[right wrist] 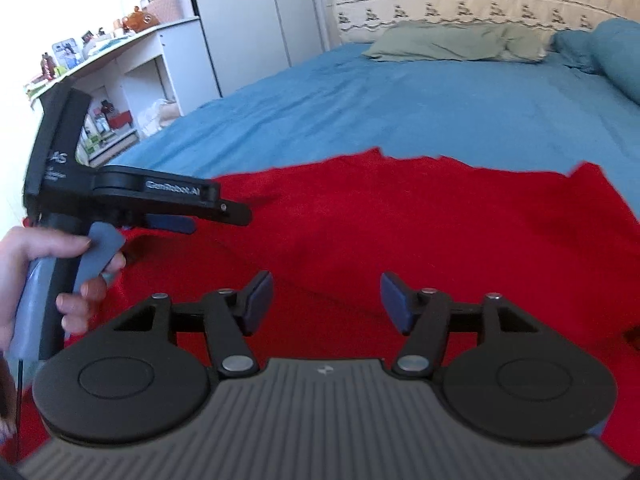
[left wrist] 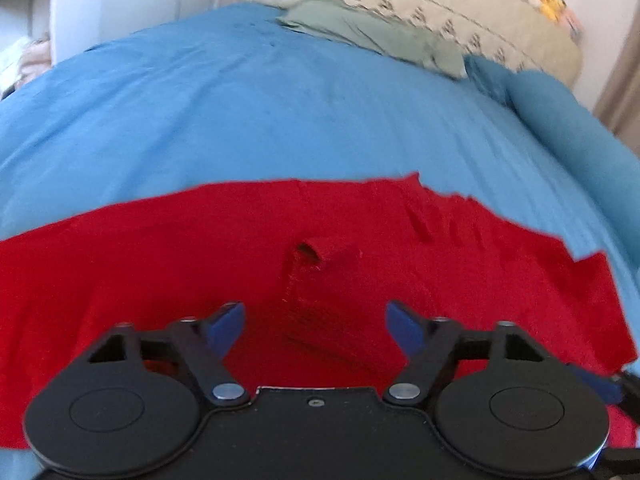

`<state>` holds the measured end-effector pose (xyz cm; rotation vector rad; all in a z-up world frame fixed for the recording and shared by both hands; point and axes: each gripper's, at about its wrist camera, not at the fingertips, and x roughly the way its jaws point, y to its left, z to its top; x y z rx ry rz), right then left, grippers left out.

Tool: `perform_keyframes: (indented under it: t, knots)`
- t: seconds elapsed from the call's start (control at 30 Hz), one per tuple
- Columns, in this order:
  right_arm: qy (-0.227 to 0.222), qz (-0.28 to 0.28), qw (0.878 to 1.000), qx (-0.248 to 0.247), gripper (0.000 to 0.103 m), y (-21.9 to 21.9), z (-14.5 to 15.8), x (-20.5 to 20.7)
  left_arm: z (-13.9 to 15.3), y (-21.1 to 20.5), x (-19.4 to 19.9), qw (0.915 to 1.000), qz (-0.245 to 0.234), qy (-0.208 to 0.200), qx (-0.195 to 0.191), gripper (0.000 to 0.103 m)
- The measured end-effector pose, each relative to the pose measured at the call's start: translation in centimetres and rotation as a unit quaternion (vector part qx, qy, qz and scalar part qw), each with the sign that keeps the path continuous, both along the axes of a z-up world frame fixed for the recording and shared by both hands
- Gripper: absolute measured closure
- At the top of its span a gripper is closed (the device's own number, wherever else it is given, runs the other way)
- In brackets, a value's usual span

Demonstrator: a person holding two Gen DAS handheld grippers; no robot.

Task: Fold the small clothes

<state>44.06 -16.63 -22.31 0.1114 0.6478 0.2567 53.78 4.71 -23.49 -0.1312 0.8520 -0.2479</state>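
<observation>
A red knitted garment (left wrist: 200, 264) lies spread on the blue bed sheet (left wrist: 240, 112); it also shows in the right wrist view (right wrist: 400, 220). A small raised fold (left wrist: 308, 252) sticks up near its middle. My left gripper (left wrist: 314, 320) is open and empty just above the red cloth. It also appears from the side at the left of the right wrist view (right wrist: 208, 216), held by a hand. My right gripper (right wrist: 326, 300) is open and empty over the near part of the garment.
A green pillow (right wrist: 452, 42) and a blue pillow (right wrist: 600, 52) lie at the head of the bed by a cream headboard (right wrist: 460, 0). A white shelf unit (right wrist: 132, 64) with clutter and a wardrobe (right wrist: 256, 16) stand to the left.
</observation>
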Motion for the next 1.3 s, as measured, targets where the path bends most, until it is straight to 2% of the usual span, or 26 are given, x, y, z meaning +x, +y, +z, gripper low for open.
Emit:
perform_keyframes:
  t: [0.07, 0.1, 0.17, 0.2, 0.23, 0.27, 0.3, 0.4, 0.5, 0.63, 0.8, 0.87, 0.9, 0.93, 0.97, 1.0, 1.07, 1.17, 1.3]
  knots:
    - [0.001, -0.007, 1.0, -0.003, 0.028, -0.6, -0.1, -0.1, -0.2, -0.8, -0.2, 0.9997, -0.008, -0.014, 0.019, 0.033]
    - [0.003, -0.01, 1.0, -0.001, 0.028, -1.0, -0.2, -0.3, -0.3, -0.9, -0.2, 0.9996, -0.014, -0.015, 0.02, 0.043]
    - [0.002, -0.017, 1.0, 0.0, 0.028, -1.3, -0.3, -0.3, -0.6, -1.2, -0.2, 0.9994, -0.018, -0.015, 0.025, 0.049]
    - [0.001, -0.019, 1.0, 0.0, 0.028, -1.4, -0.3, -0.3, -0.6, -1.3, -0.3, 0.9993, -0.017, -0.018, 0.029, 0.057]
    - [0.0, -0.022, 1.0, 0.0, 0.028, -1.5, -0.3, -0.3, -0.6, -1.1, -0.3, 0.9992, -0.016, -0.017, 0.031, 0.071]
    - [-0.001, -0.024, 1.0, 0.001, 0.028, -1.5, -0.2, -0.2, -0.6, -1.0, -0.3, 0.9992, -0.012, -0.017, 0.034, 0.079]
    - [-0.001, -0.026, 1.0, 0.001, 0.028, -1.5, -0.2, -0.2, -0.5, -1.0, -0.2, 0.9994, -0.009, -0.015, 0.031, 0.093]
    - [-0.005, -0.026, 1.0, -0.002, 0.028, -1.2, 0.2, 0.0, 0.2, -0.5, -0.3, 0.9996, -0.003, -0.019, 0.02, 0.096]
    - [-0.005, -0.026, 1.0, -0.001, 0.028, -1.0, 0.4, -0.3, 1.5, -0.1, -1.3, 0.9978, 0.004, -0.053, 0.039, 0.096]
    - [-0.008, -0.024, 1.0, -0.003, 0.028, -0.8, 0.9, -0.6, 3.1, 2.0, -2.5, 0.9935, 0.039, -0.088, 0.062, 0.096]
    - [-0.005, -0.027, 1.0, -0.005, 0.028, -1.3, 1.1, -0.8, 1.8, 2.9, -2.2, 0.9917, 0.051, -0.078, 0.088, 0.095]
    - [-0.001, -0.033, 0.999, -0.005, 0.028, -1.8, 1.1, -0.8, 1.4, 2.8, -2.0, 0.9912, 0.06, -0.073, 0.093, 0.087]
    - [-0.002, -0.036, 0.999, -0.008, 0.028, -2.2, 1.2, -0.9, 1.7, 2.8, -2.4, 0.9903, 0.068, -0.081, 0.09, 0.077]
    - [-0.004, -0.04, 0.999, -0.013, 0.028, -2.6, 1.4, -0.9, 2.2, 2.9, -2.9, 0.9879, 0.079, -0.095, 0.093, 0.046]
    - [-0.005, -0.047, 0.999, -0.021, 0.028, -3.1, 1.5, -0.8, 2.9, 2.8, -3.5, 0.9855, 0.085, -0.111, 0.095, 0.028]
    - [-0.007, -0.053, 0.998, -0.027, 0.028, -3.7, 1.7, -0.6, 3.8, 2.7, -4.4, 0.9818, 0.089, -0.14, 0.092, 0.007]
    - [-0.008, -0.066, 0.997, -0.038, 0.027, -4.9, 1.8, 0.0, 4.8, 2.5, -5.9, 0.9787, 0.063, -0.185, 0.063, 0.003]
    - [-0.005, -0.085, 0.994, -0.063, 0.027, -6.3, 1.2, 1.5, 4.5, 1.3, -5.2, 0.9885, -0.004, -0.15, 0.024, 0.004]
    - [0.014, -0.112, 0.99, -0.082, 0.027, -8.1, -0.6, 3.0, 1.7, -0.2, -3.5, 0.993, -0.025, -0.108, 0.042, 0.006]
